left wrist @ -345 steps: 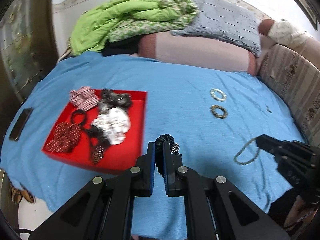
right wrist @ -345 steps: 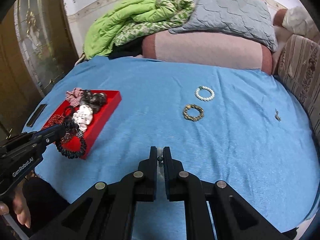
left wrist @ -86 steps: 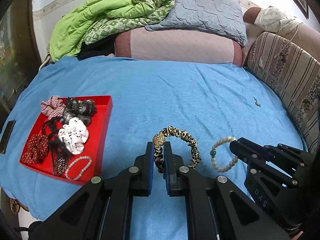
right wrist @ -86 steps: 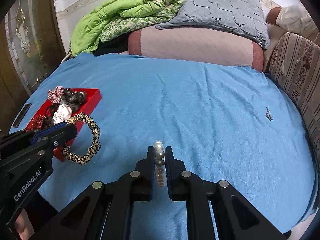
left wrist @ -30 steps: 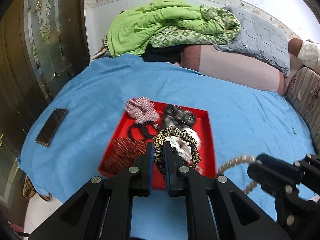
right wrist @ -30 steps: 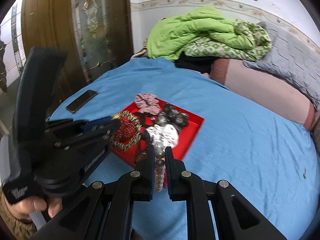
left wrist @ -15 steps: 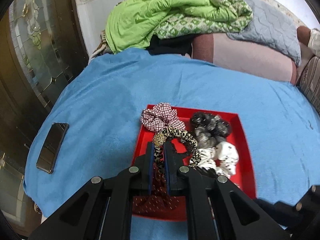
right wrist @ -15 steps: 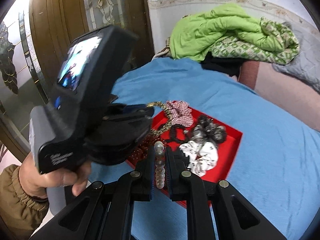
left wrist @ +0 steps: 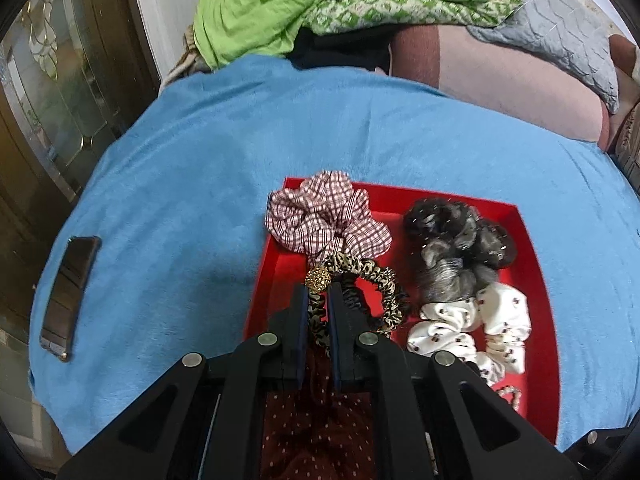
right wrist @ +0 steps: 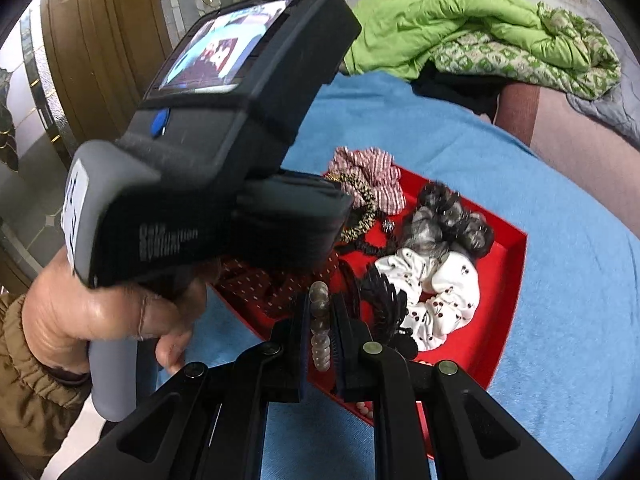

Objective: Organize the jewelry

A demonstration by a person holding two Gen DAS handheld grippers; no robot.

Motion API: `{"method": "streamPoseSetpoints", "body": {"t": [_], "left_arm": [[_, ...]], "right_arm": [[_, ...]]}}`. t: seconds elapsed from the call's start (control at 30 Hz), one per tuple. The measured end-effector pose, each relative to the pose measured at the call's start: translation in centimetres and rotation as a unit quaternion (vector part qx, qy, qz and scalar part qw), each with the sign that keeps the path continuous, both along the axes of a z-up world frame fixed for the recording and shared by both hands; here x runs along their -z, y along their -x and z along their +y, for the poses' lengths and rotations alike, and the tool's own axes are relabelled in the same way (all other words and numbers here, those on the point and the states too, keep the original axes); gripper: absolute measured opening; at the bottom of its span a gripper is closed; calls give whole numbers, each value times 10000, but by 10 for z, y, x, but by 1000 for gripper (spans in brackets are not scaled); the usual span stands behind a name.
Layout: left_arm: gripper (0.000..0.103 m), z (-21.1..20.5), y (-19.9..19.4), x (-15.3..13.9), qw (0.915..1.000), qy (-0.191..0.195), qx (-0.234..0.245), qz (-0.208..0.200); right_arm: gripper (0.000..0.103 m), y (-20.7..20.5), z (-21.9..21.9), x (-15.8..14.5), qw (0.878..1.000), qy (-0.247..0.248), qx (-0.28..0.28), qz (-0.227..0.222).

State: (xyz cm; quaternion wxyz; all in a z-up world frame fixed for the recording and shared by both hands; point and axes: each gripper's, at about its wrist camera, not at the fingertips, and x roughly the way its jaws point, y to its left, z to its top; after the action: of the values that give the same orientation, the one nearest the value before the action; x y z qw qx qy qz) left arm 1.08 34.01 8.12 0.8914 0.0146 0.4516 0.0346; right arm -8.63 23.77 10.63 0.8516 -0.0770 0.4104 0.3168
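Both sets of jaws are pressing together on jewelry: I'm keeping the left gripper (left wrist: pixel 319 300) clamped on the leopard band (left wrist: pixel 366 280), just behind its gold bead, and the right gripper (right wrist: pixel 320 312) clamped on the pearl bracelet (right wrist: pixel 320 328), which is standing upright between the pads. I'm gripping each by one short section so the rest of the loop hangs free and should drop cleanly. Both are hovering over the red tray (left wrist: pixel 532 248). In the left view the band is hanging above the tray's middle, with the checked scrunchie (left wrist: pixel 324 216) at 12 o'clock, the grey scrunchie (left wrist: pixel 456 240) at 2 and the white scrunchie (left wrist: pixel 472 324) at 3. In the right view the left gripper's body, gripped by a hand (right wrist: pixel 100 308), is filling 10 o'clock. I'm judging release as the step remaining.
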Motion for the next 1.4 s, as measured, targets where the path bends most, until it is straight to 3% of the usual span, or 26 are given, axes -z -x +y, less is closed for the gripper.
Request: {"method": "streamPoseSetpoints", "body": {"t": [0.43, 0.53, 0.6, 0.67, 0.73, 0.8, 1.17, 1.4], "left_arm": [[12, 1, -6, 16, 9999, 137, 57, 78], [26, 2, -6, 13, 9998, 176, 52, 51], [41, 2, -5, 10, 9998, 185, 40, 0], [43, 3, -3, 4, 9997, 241, 16, -49], [44, 3, -1, -1, 9995, 302, 8, -67], [47, 4, 2, -7, 9995, 312, -14, -92], [53, 5, 47, -49, 9973, -194, -303, -645], [69, 5, 92, -67, 9938, -227, -424, -1003]], "right_arm": [[12, -12, 1, 29, 9997, 65, 116, 214], [12, -13, 0, 31, 9996, 38, 148, 239], [13, -13, -1, 31, 9996, 19, 157, 255], [22, -13, 0, 30, 9995, 24, 148, 269], [42, -11, -1, 28, 9996, -3, 128, 248], [49, -8, -1, 24, 9998, -35, 128, 168], [56, 18, -8, -6, 9996, -162, 193, -136], [63, 48, -21, -21, 9987, -52, 370, -345]]}}
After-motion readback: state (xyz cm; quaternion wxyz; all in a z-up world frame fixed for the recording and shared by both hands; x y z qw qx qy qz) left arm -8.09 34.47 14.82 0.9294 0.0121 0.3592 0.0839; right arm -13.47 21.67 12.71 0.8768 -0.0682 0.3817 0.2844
